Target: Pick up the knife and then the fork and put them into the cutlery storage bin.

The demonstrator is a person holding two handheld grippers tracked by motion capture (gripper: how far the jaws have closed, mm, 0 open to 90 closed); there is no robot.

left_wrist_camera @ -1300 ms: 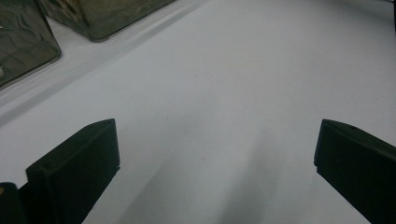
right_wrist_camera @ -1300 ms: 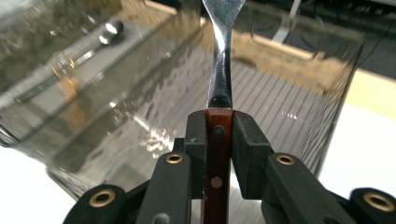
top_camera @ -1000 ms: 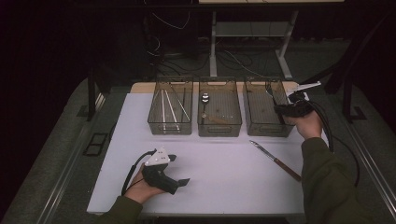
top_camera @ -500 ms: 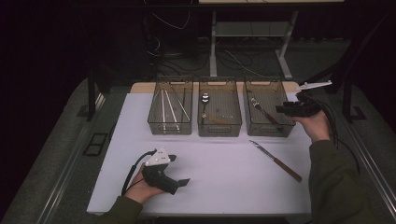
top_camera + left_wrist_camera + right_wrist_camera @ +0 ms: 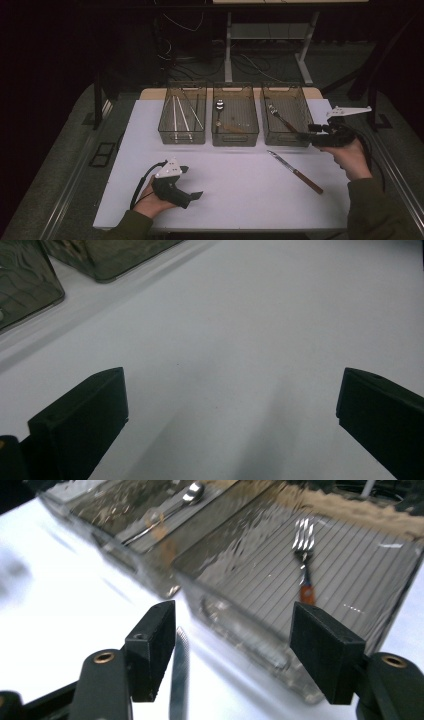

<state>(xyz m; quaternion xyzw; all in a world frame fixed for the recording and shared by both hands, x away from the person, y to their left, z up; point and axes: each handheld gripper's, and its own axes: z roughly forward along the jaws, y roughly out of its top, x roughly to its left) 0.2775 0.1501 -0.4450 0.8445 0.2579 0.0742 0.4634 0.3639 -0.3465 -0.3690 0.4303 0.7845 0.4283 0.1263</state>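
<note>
R gripper (image 5: pixel 306 131) left bin, jaws just opened empty; its cam shows fork (image 5: pixel 304 545); L gripper (image 5: pixel 230 415) open.

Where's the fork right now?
The fork lies in the right-hand bin of the three in the high view, just ahead of the right gripper, which has just been opening, empty.

Black tongs (image 5: pixel 304 135), olive sleeves (image 5: pixel 372 210)

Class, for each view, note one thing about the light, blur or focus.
High view: dark surroundings, the white table brightly lit. Left gripper view: soft shadows on the table, bins blurred. Right gripper view: glare ripples the right bin; the knife smears out of focus.
</note>
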